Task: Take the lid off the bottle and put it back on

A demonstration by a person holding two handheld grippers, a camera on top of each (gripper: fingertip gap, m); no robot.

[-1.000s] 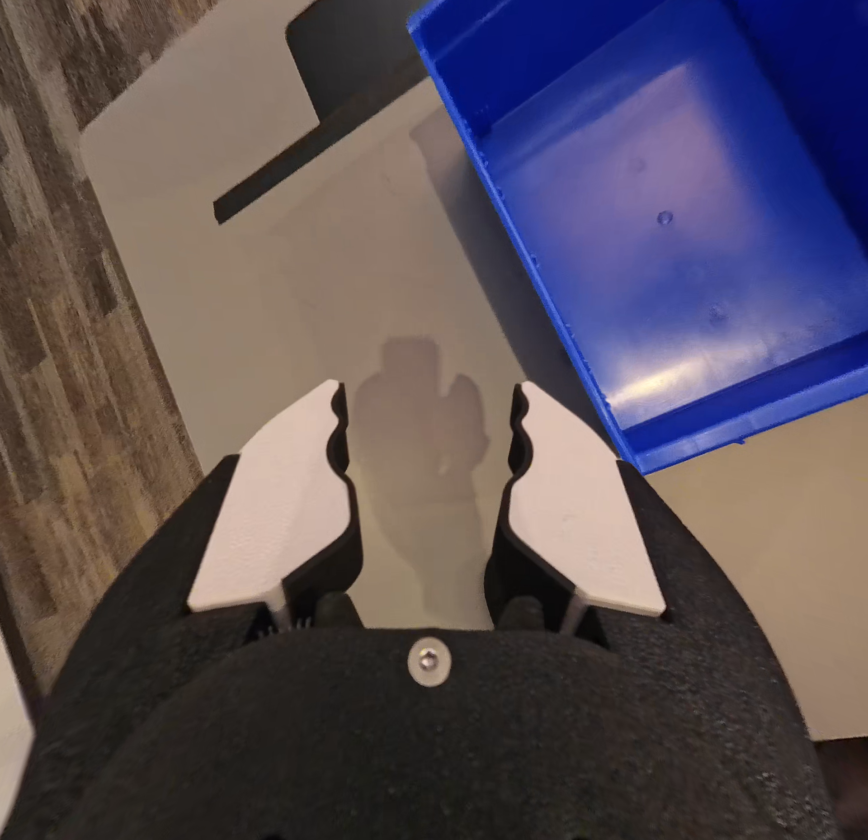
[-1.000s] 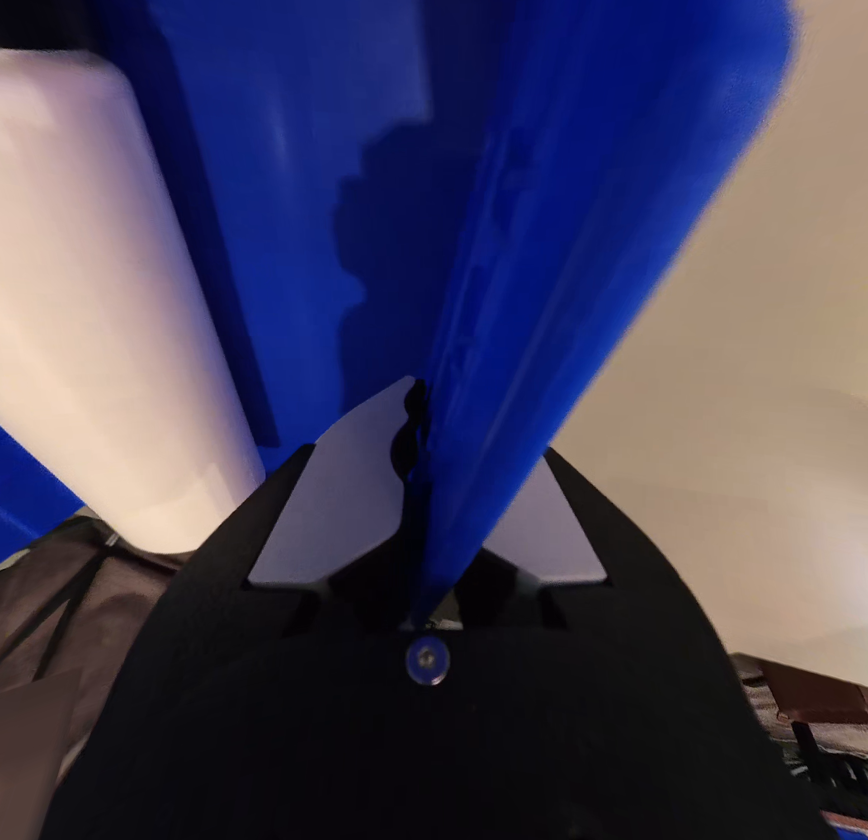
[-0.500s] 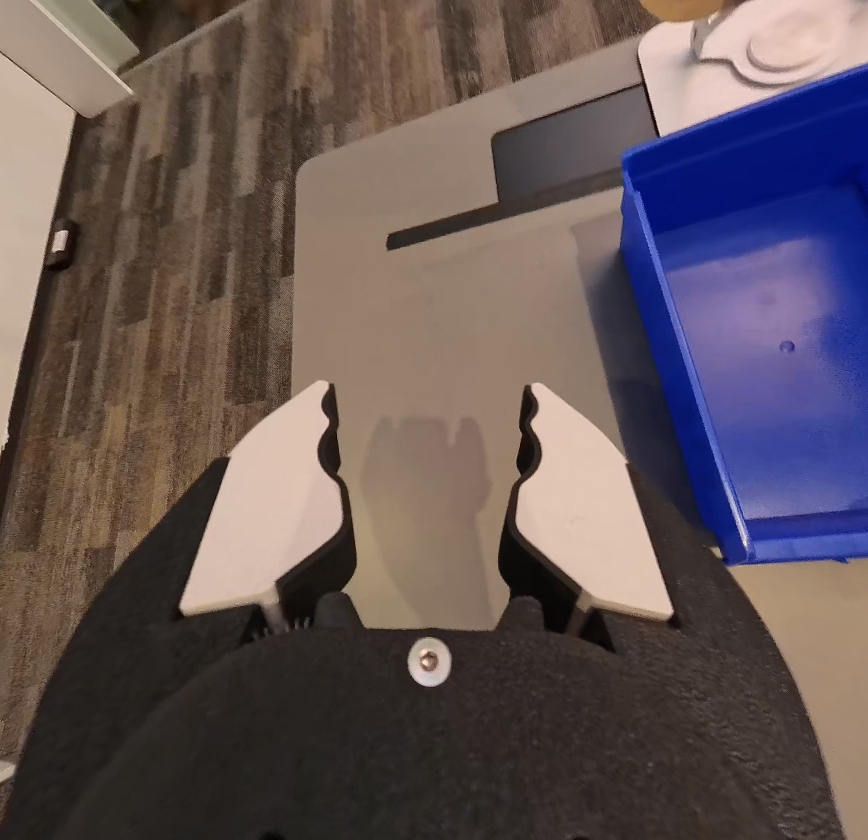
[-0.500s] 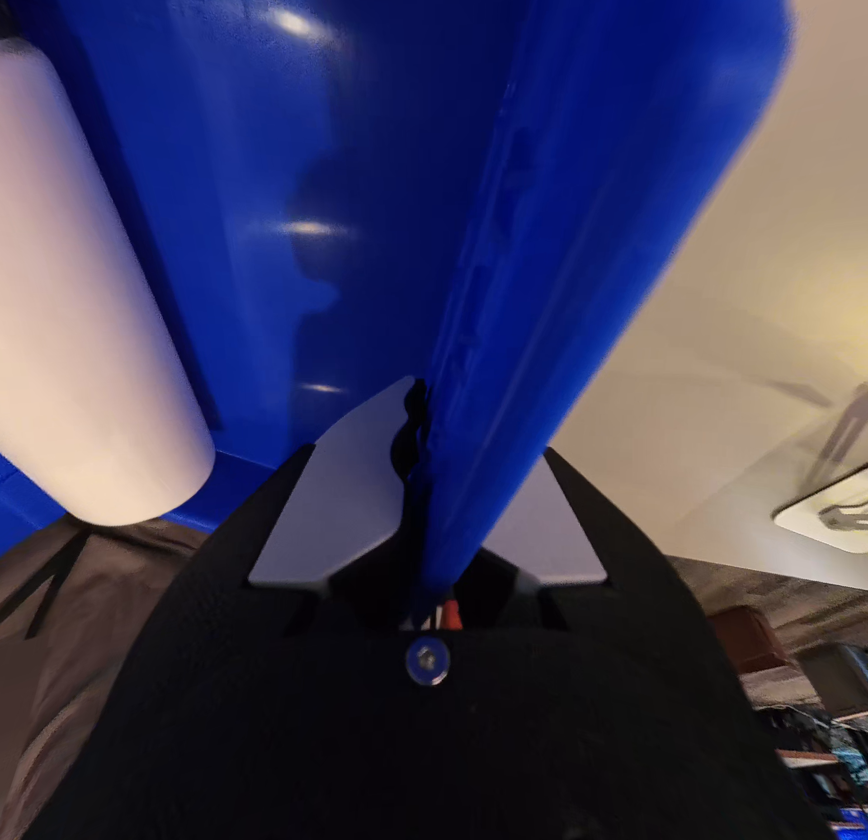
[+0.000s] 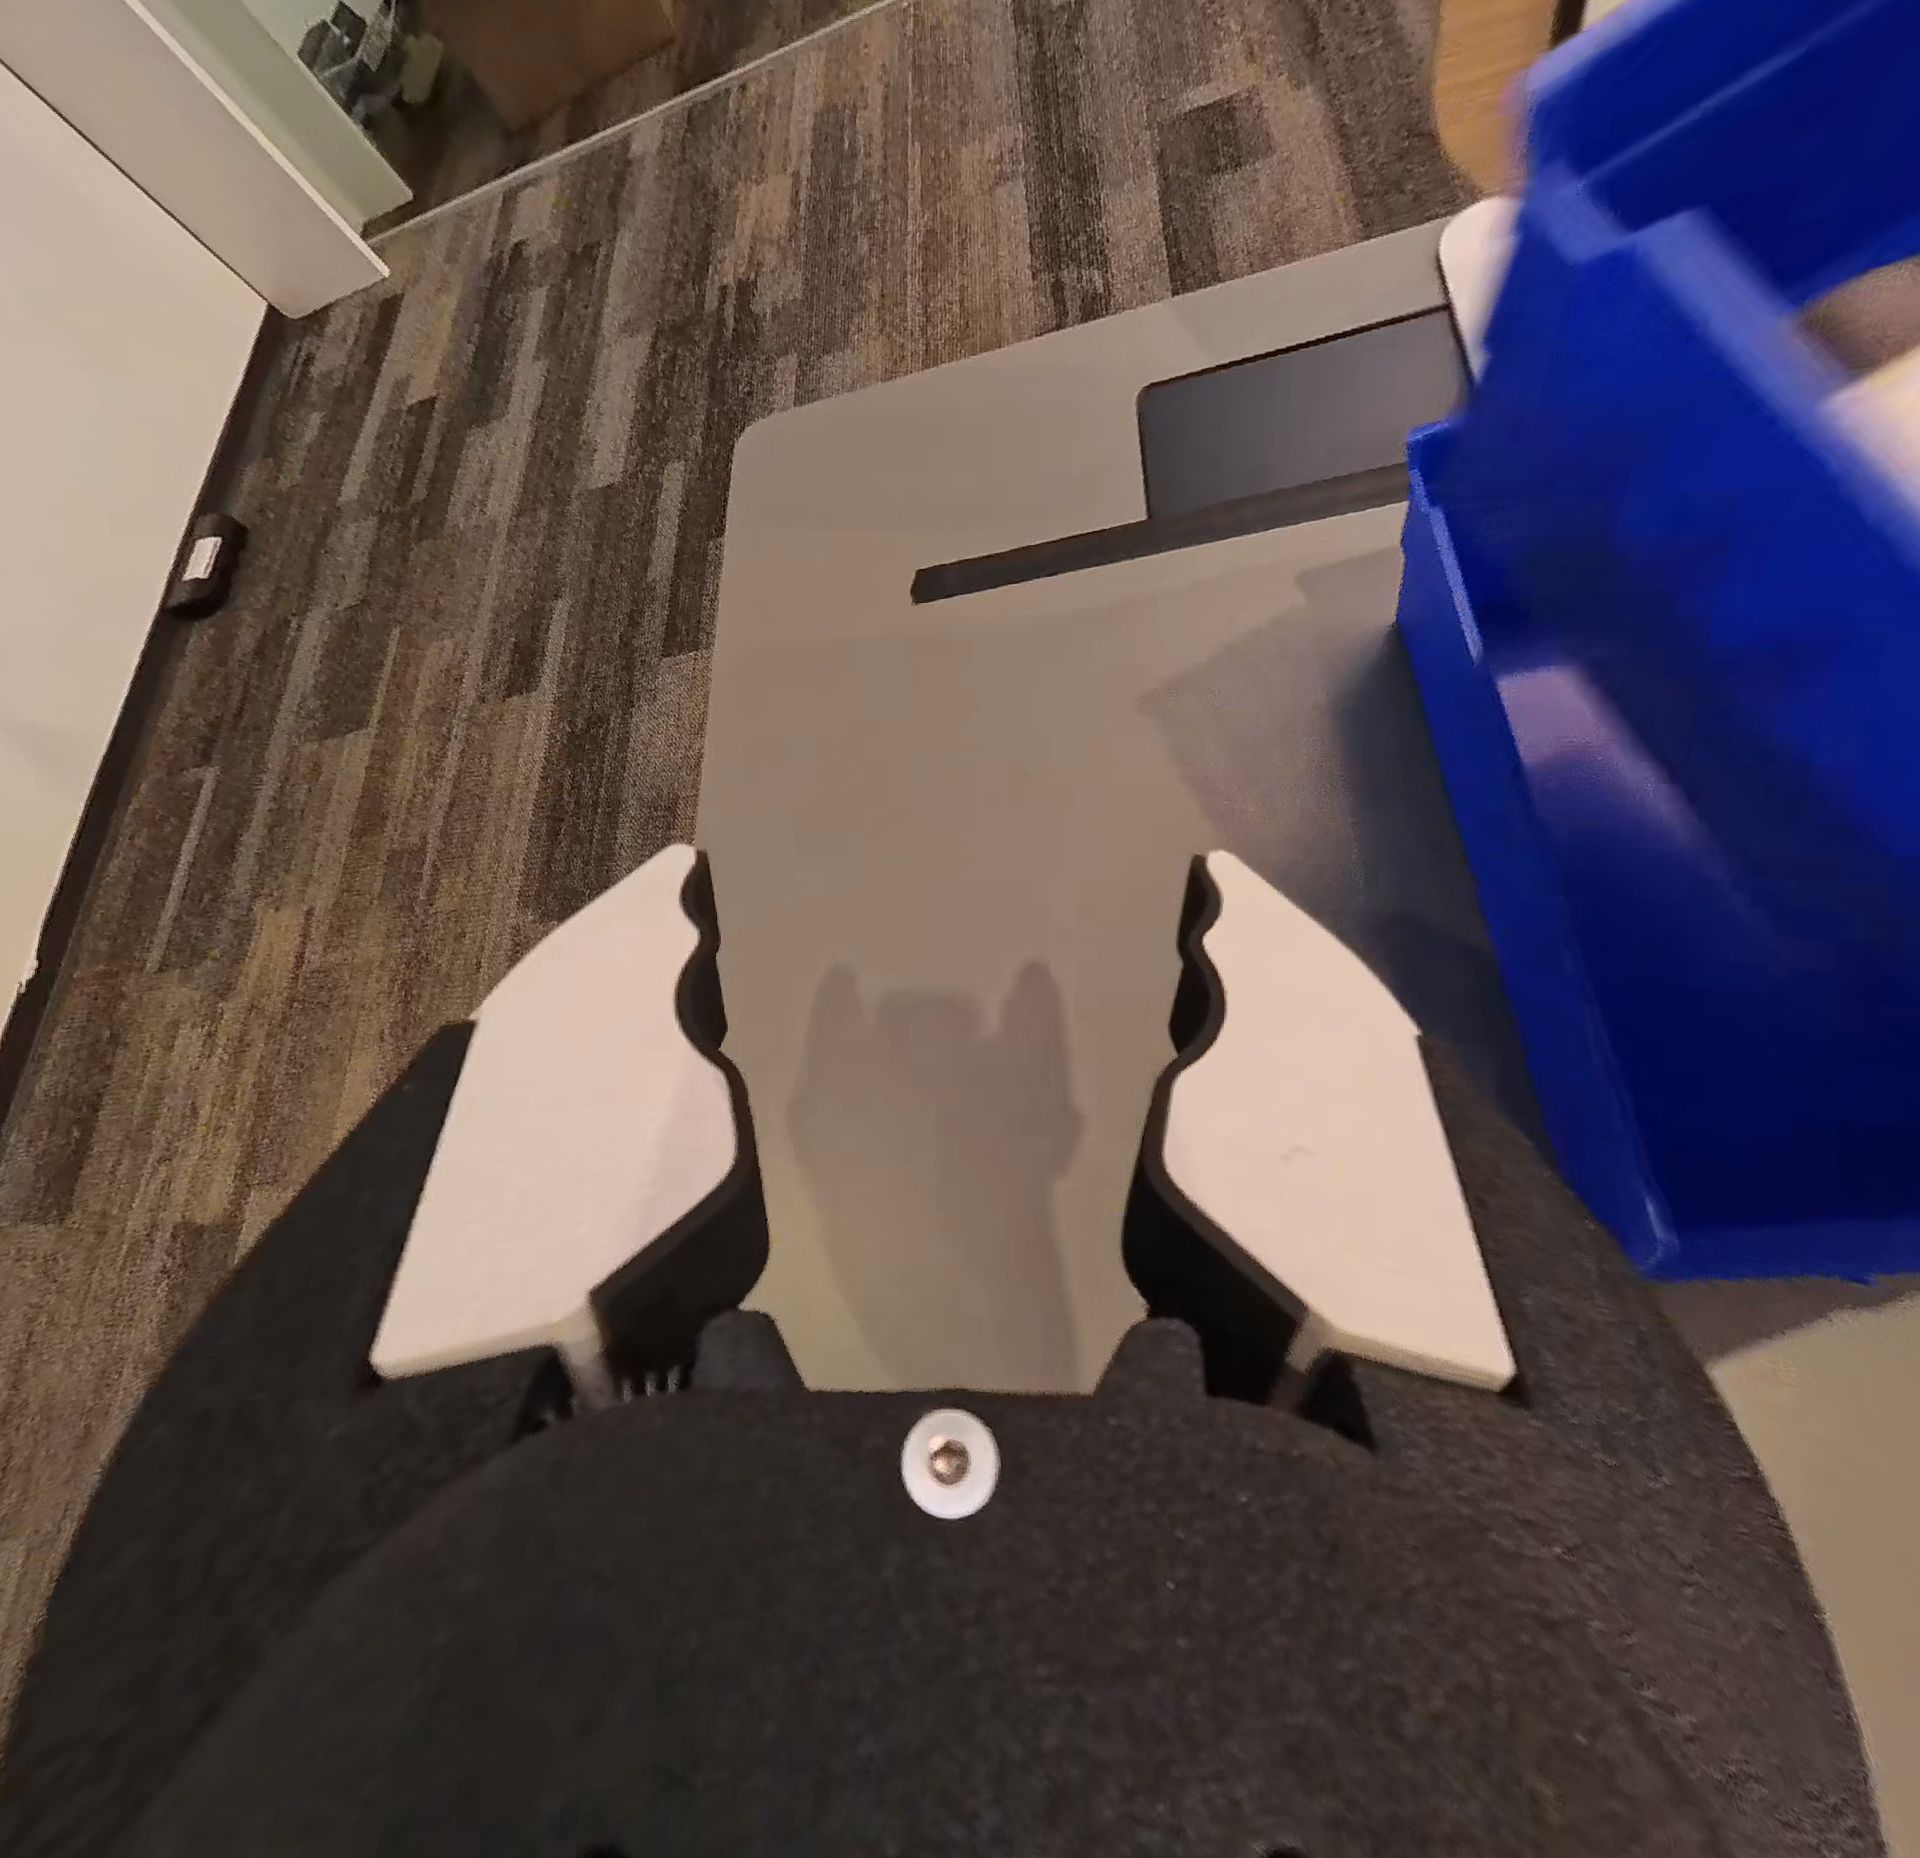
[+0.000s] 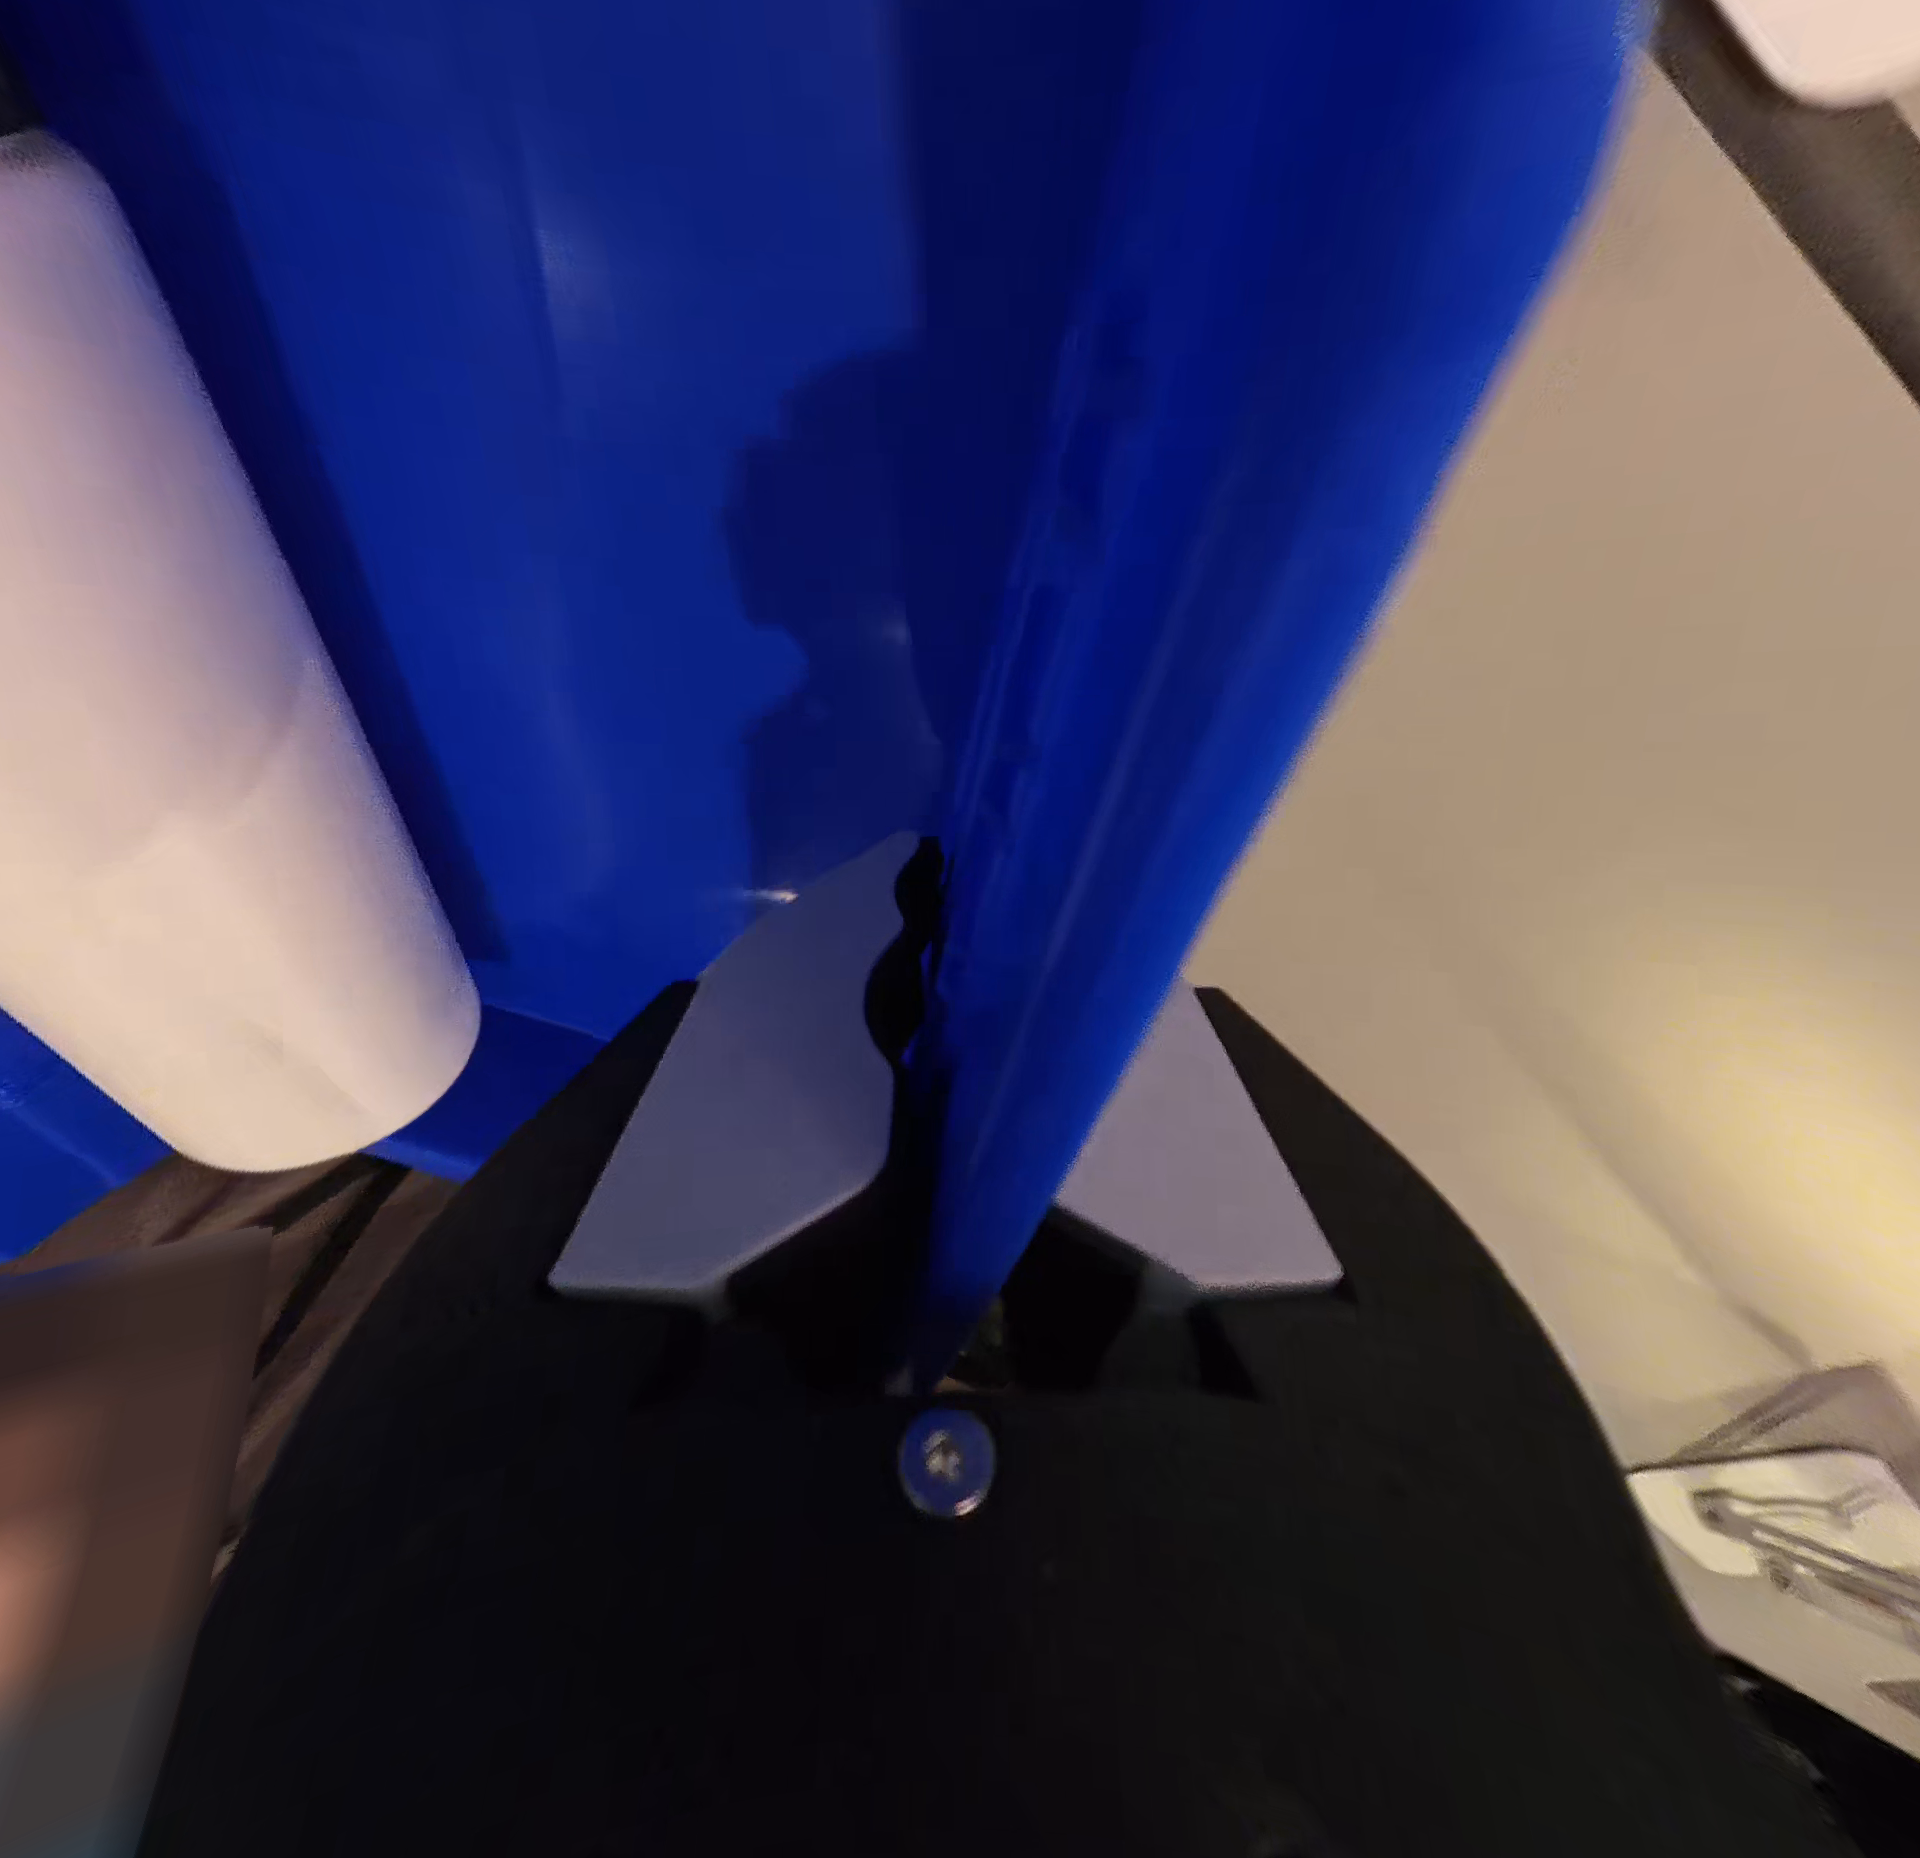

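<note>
My right gripper [image 6: 940,873] is shut on the side wall of a blue plastic bin [image 6: 1195,458] and holds it tipped up. A white bottle [image 6: 177,769] lies inside the bin at the left of the right wrist view; its lid end is out of sight. In the left wrist view the bin [image 5: 1662,769] is blurred at the right, lifted off the table, with a pale patch of the bottle [image 5: 1870,406] inside. My left gripper [image 5: 951,935] is open and empty, above the grey table [image 5: 935,748], left of the bin.
A dark slot [image 5: 1299,437] is set into the table's far end. The table's left edge drops to a striped carpet floor [image 5: 520,458]. A white cabinet [image 5: 156,198] stands far left. A white object [image 6: 1818,1559] lies at the right in the right wrist view.
The bin has been tilted and lifted by my right gripper, and the bottle has slid along inside it. My left gripper has drawn back and up, staying open.
</note>
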